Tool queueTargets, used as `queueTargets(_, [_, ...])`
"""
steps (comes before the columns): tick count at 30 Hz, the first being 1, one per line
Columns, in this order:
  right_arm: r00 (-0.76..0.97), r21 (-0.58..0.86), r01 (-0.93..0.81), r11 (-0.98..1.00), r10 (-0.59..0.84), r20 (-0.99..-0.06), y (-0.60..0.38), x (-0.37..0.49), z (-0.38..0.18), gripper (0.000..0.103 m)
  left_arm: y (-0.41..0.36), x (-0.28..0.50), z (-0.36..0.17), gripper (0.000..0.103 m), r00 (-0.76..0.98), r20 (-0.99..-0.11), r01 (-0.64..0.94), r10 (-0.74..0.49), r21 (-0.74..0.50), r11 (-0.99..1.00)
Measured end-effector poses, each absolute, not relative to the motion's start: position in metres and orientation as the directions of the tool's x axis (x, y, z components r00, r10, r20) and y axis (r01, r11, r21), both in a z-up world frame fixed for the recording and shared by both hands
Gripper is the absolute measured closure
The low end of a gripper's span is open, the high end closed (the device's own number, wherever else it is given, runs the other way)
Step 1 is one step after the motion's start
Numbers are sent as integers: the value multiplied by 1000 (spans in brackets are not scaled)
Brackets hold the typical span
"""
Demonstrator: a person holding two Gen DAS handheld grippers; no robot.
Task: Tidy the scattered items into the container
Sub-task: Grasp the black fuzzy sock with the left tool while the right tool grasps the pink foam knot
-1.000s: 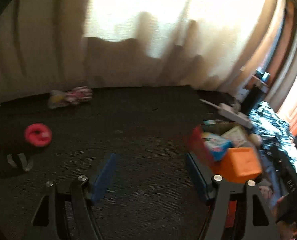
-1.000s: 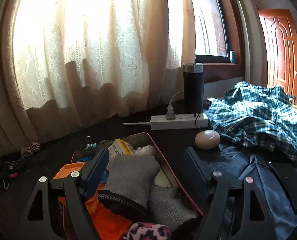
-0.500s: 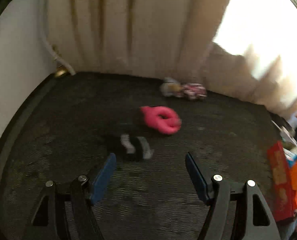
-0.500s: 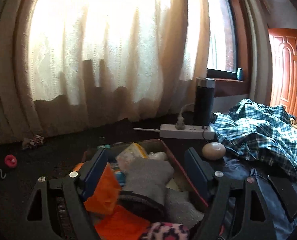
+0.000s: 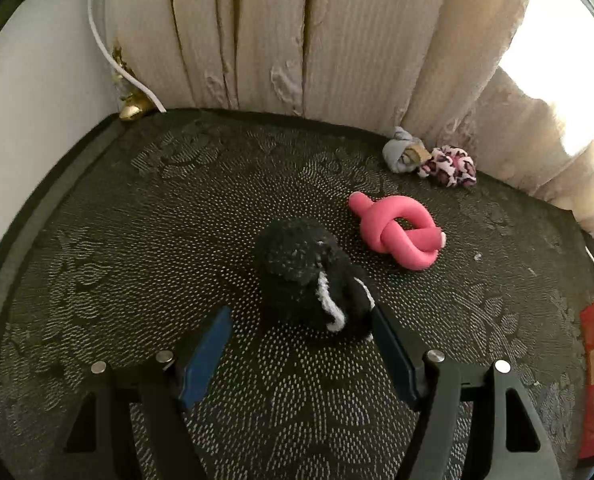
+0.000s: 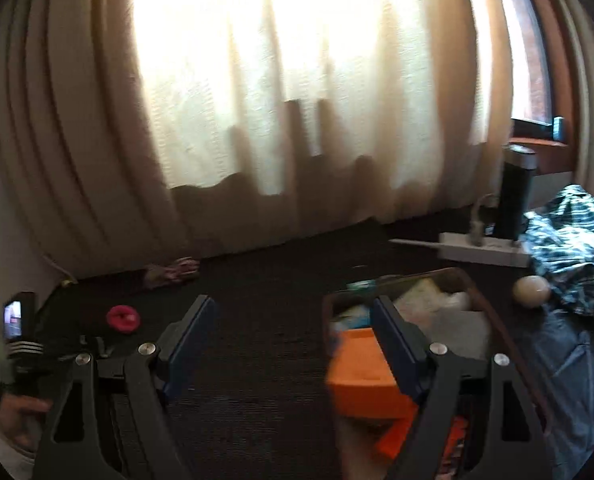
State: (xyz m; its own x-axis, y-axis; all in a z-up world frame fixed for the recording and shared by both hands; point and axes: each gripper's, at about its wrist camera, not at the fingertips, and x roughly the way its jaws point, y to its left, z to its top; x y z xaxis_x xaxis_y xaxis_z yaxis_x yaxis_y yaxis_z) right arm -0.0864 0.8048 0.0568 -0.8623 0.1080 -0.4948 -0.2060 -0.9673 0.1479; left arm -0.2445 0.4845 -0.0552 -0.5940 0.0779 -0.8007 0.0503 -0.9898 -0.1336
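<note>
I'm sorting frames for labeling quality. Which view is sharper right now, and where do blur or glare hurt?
Left wrist view: sharp; the black sock and pink knot toy read clearly, with glare only at the upper right of the curtain. Right wrist view: motion-blurred, the container smeared, the backlit curtain blown out and the floor dark.

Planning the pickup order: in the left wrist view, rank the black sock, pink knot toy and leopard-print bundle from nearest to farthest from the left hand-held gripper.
1. Black sock, just ahead, by the right finger.
2. Pink knot toy, beyond it, to the right.
3. Leopard-print bundle, farthest, at the curtain.
</note>
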Motion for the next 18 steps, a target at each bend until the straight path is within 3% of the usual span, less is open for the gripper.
queueTargets(8, [-822,107,-115,-988,34,-569,727,-137,37,21,477,-247,-56,30,-612,-784,56,107,-177,-983])
queueTargets(9, [-813,104,-99,-990,20,-582,714,-146,32,21,476,-246,-56,31,-615,-780,56,110,-183,-982])
queueTargets(12, [-786,110,-51,-993,-28,-618,687,-171,19,21,473,-245,-54,56,-625,-771,57,121,-199,-978])
queueTargets(18, [-732,142,25,-990,-115,-671,653,-221,-6,21,466,-243,-51,57,-645,-751,59,141,-233,-971])
